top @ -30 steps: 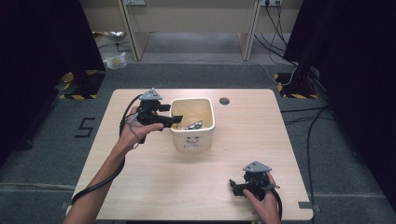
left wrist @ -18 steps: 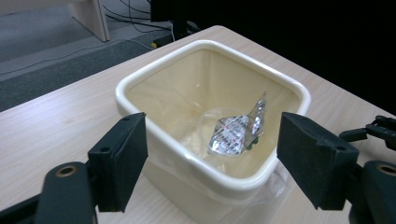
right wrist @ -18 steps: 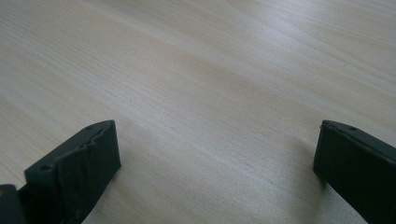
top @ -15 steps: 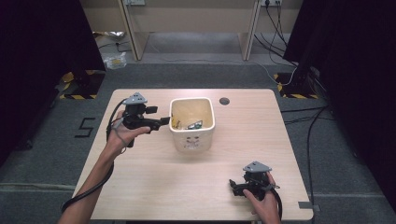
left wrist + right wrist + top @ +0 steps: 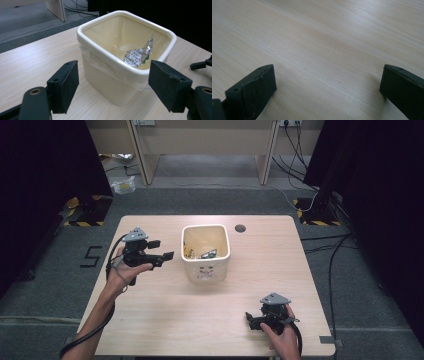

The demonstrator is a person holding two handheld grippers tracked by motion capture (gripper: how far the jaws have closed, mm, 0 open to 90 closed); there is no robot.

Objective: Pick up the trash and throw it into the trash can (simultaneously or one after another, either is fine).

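Observation:
A cream square bin (image 5: 205,253) with a clear liner stands on the middle of the wooden table (image 5: 165,310). Inside it lie a crinkled silver wrapper (image 5: 137,53) and a clear plastic piece. My left gripper (image 5: 162,249) hangs left of the bin, held in a hand, its jaws open and empty and aimed at the bin. In the left gripper view the bin (image 5: 120,60) stands beyond the open left gripper (image 5: 117,86). My right gripper (image 5: 251,320) rests near the table's front right, open; the right gripper view has bare wood between the jaws of the right gripper (image 5: 328,85).
A small dark round grommet (image 5: 240,228) sits in the table near the far edge, right of the bin. Cables trail from both grippers over the front edge. Grey floor surrounds the table, with desk legs and cables beyond.
My left gripper has drawn back to the left, away from over the bin's rim, and sunk a little. The right gripper has stayed where it was.

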